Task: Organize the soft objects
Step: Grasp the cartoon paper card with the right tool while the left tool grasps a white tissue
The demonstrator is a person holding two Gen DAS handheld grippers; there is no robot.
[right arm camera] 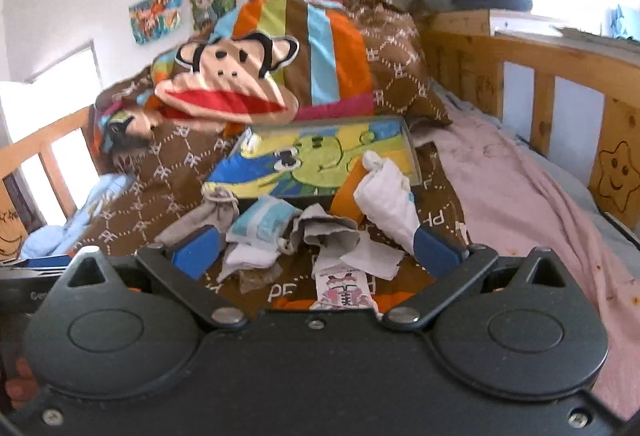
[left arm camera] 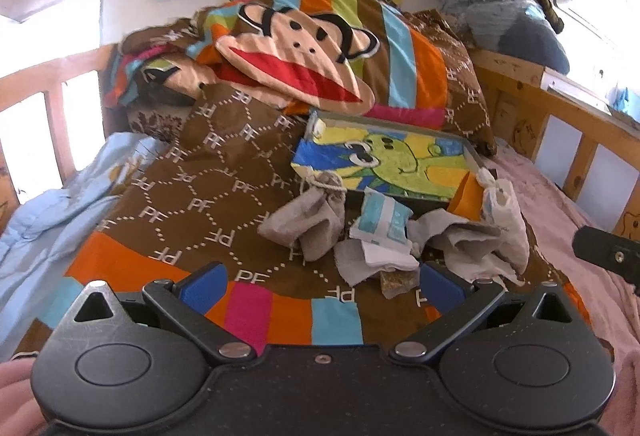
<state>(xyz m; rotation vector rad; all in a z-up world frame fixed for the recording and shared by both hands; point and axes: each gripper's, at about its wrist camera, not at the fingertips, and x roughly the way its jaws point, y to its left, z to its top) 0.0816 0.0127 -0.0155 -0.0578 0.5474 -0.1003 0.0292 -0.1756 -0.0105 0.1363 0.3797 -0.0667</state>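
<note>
A painted box (left arm camera: 384, 160) lies just behind the sock pile (left arm camera: 384, 236).

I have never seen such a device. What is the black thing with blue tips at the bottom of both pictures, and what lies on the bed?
Each picture comes from a camera mounted on a hand-held claw, one per hand, looking forward along its two blue fingers. The left claw and the right claw are both open and hold nothing. On the brown blanket lies a pile of small socks: a grey sock, a blue-striped sock and a white sock. Behind them stands a shallow box with a frog picture; further back, a monkey-face cushion.
</note>
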